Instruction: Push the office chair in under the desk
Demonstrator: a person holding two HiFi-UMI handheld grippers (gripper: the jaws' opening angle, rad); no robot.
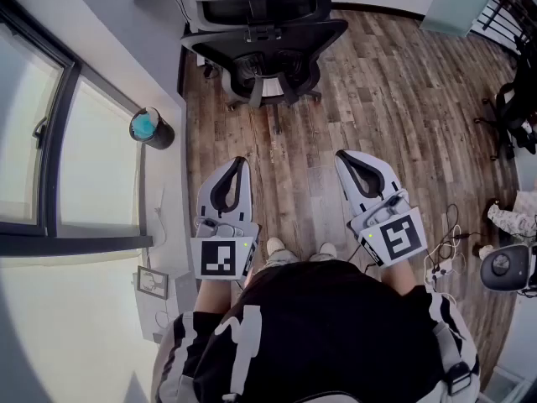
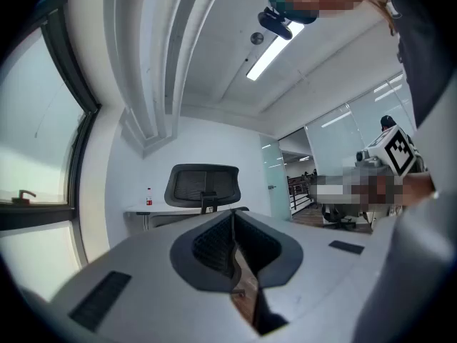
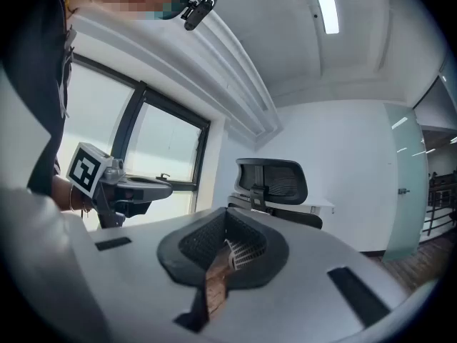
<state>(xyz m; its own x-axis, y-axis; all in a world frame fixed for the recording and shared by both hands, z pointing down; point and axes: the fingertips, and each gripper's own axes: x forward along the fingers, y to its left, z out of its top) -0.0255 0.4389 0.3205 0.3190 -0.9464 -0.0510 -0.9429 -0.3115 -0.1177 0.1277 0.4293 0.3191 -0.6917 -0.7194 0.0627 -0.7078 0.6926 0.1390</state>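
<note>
Both grippers pressed shut and empty, office chair standing ahead at the desk.

The left gripper's (image 2: 234, 219) jaws are closed against each other with nothing between them, and the right gripper's (image 3: 226, 219) jaws are closed and empty likewise. In the head view the two are held level and side by side in front of the person, left gripper at the left and right gripper at the right, both pointing at the office chair (image 1: 264, 44) and well apart from it. The chair shows its mesh back to the grippers, its wheeled base out on the wooden floor (image 1: 403, 99). Just behind it the white desk (image 2: 153, 211) stands against the wall, a small bottle (image 2: 148, 197) on it. A window (image 1: 42, 141) runs along the left.
</note>
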